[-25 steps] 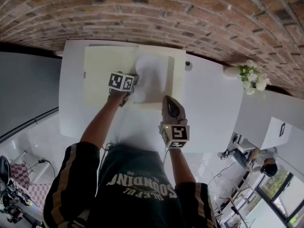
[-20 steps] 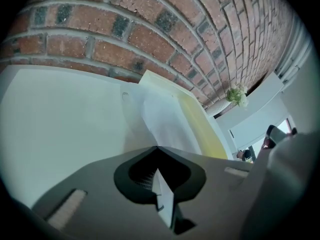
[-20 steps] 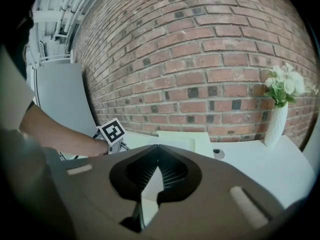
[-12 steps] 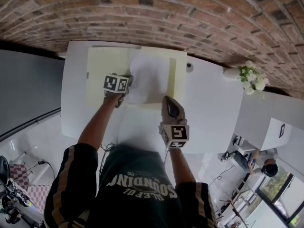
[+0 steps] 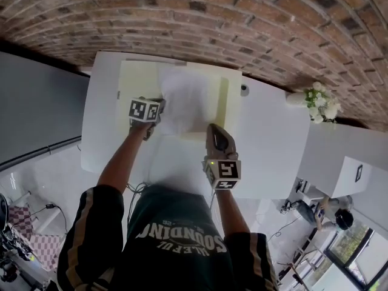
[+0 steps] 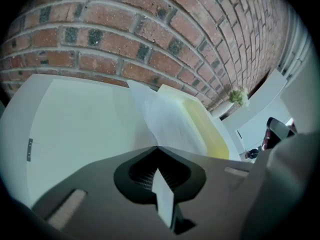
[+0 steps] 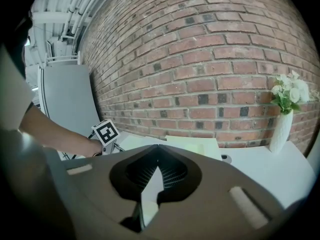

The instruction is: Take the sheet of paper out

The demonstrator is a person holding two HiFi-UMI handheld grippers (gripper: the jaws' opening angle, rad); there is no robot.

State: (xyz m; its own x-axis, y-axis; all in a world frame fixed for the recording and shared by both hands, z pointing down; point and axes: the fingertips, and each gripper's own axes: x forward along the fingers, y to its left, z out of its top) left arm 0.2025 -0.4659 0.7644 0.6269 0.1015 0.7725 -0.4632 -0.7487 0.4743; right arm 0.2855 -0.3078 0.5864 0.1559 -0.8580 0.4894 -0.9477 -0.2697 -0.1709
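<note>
Head view: a pale yellow open folder is laid flat on the white table, up against the brick wall. A white sheet of paper is spread over the folder's middle. The left gripper is set at the sheet's left edge. The right gripper is held above the folder's near edge.

Left gripper view: the fingers are closed on the sheet's edge. The sheet is seen running from the folder up to the tips.

Right gripper view: the fingers are shut together with nothing gripped. A white vase of flowers is seen at right.
</note>
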